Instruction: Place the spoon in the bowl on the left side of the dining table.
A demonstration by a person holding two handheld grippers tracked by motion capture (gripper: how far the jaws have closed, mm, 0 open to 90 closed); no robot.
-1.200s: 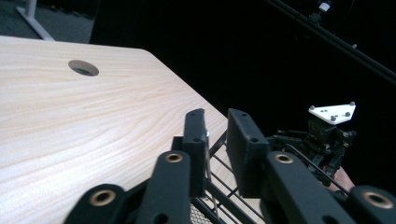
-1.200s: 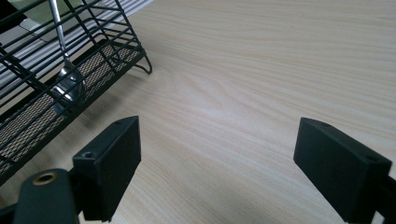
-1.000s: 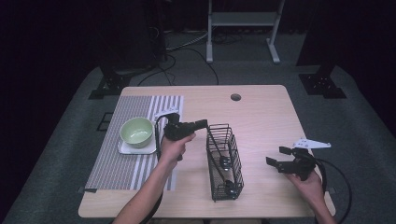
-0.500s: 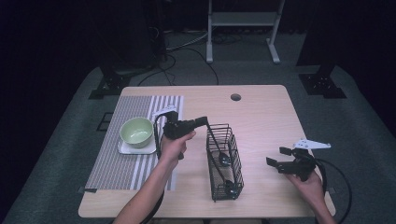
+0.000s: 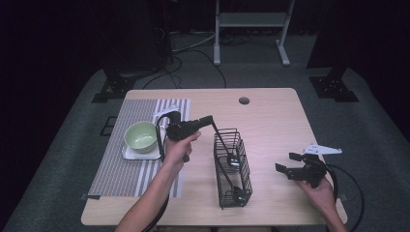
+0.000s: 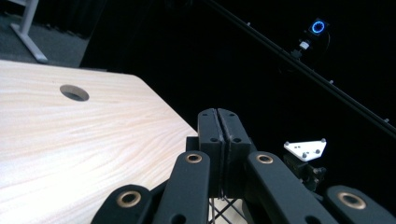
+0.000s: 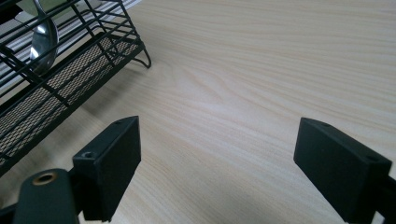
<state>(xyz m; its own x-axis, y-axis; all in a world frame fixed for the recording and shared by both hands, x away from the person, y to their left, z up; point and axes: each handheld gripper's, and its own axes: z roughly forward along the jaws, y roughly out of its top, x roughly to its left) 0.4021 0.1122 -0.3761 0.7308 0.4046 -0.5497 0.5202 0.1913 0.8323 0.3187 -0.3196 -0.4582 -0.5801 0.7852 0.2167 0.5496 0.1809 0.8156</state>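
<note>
No text, label, brand, number or sign is showing legibly in any of the three views. The one mark that is catching the eye is a glowing blue ring point(image 6: 320, 26) on a small device mounted on a dark rail in the left gripper view, and it is carrying no characters that can be made out
</note>
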